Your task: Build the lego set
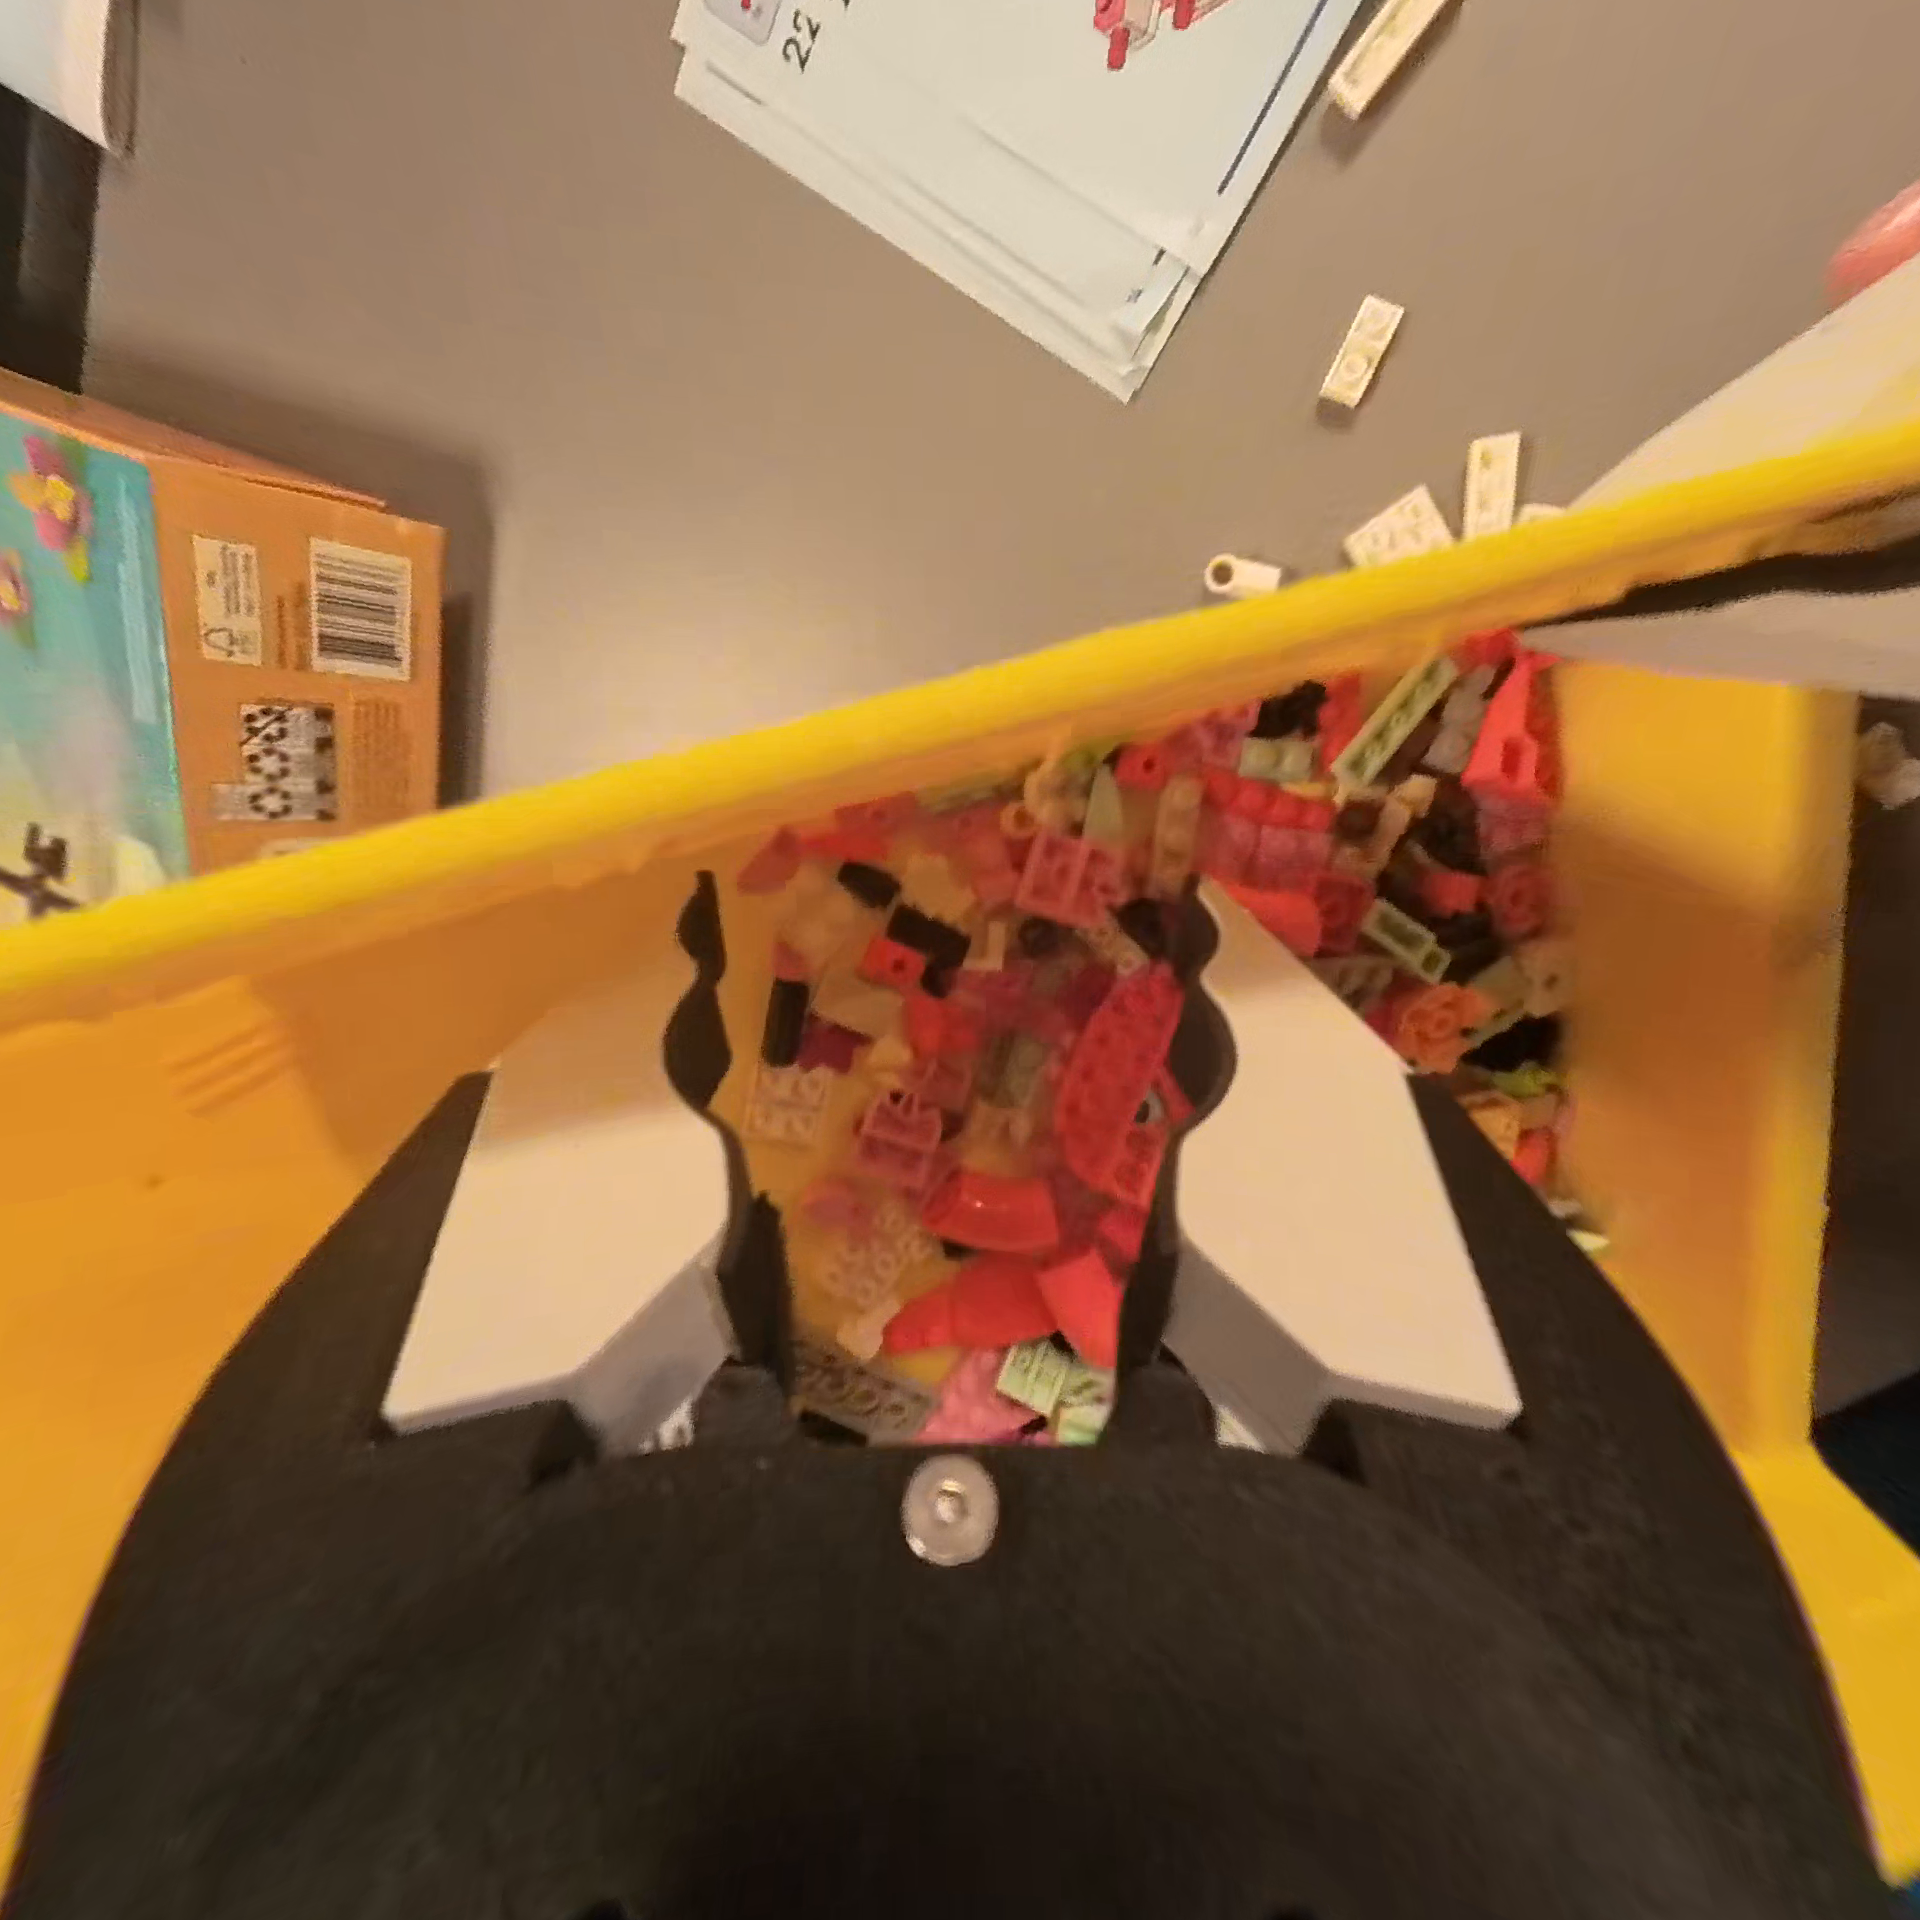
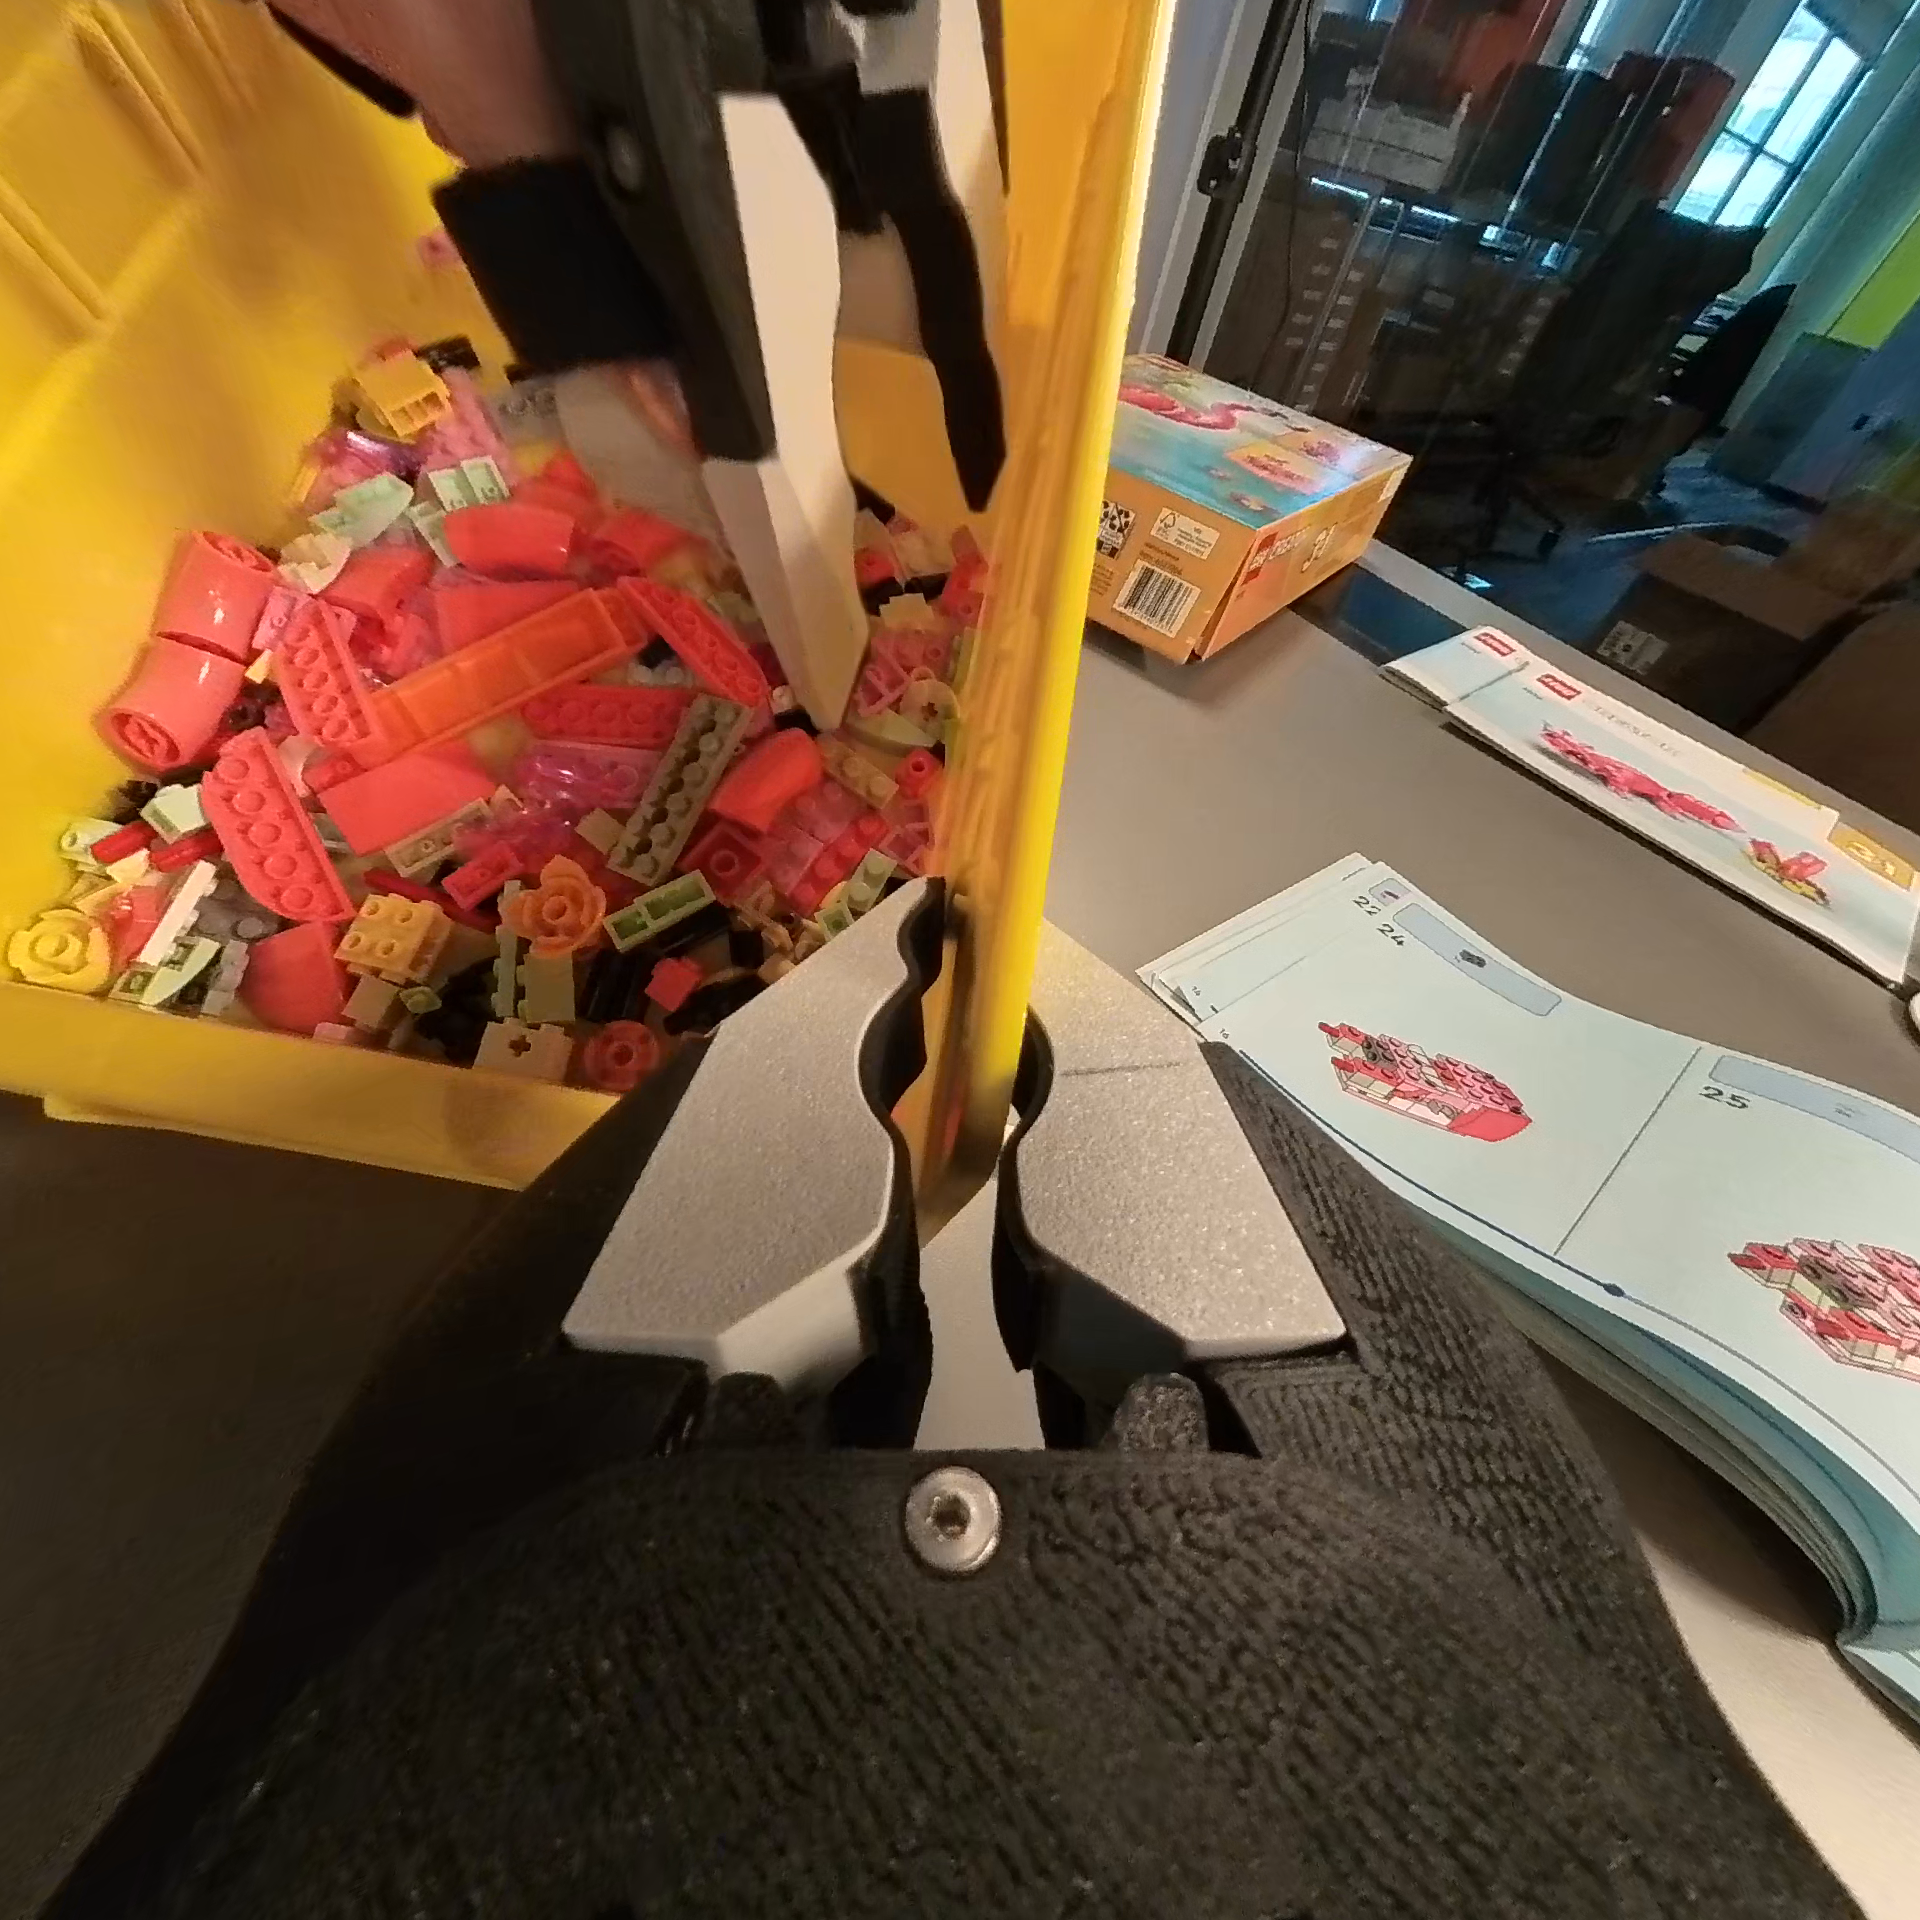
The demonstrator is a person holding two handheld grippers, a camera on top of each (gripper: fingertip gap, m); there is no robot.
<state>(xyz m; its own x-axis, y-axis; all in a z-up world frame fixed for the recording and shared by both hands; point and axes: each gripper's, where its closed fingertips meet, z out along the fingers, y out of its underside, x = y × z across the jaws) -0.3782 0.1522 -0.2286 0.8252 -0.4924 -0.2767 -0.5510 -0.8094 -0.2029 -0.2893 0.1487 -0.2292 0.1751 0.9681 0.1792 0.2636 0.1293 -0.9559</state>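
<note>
Left wrist view: left gripper (image 1: 951, 977) dipped inside the yellow bin (image 1: 727, 769), jaws spread wide over the heap of small bricks (image 1: 1039, 1039), nothing pinched between the 2 pads. Pile of pink, red, black and pale green pieces directly ahead at 12 o'clock and spreading toward 2 o'clock. Bin rim slanting across above the fingertips from 9 to 2 o'clock. Beyond the rim, on the grey table (image 1: 623, 364): orange cardboard box (image 1: 291, 623) at 10 o'clock, instruction booklet (image 1: 987, 156) at 12 o'clock, loose white plates (image 1: 1361, 348) at 1 o'clock.

Right wrist view: right gripper (image 2: 971, 997) pressed together on the bin's upright yellow wall (image 2: 1039, 520), wall running from the pads straight up to 12 o'clock. Bricks at 10 o'clock inside the bin, left gripper reaching down into them from 12 o'clock. Open booklet at 3 o'clock, orange box at 1 o'clock.
</note>
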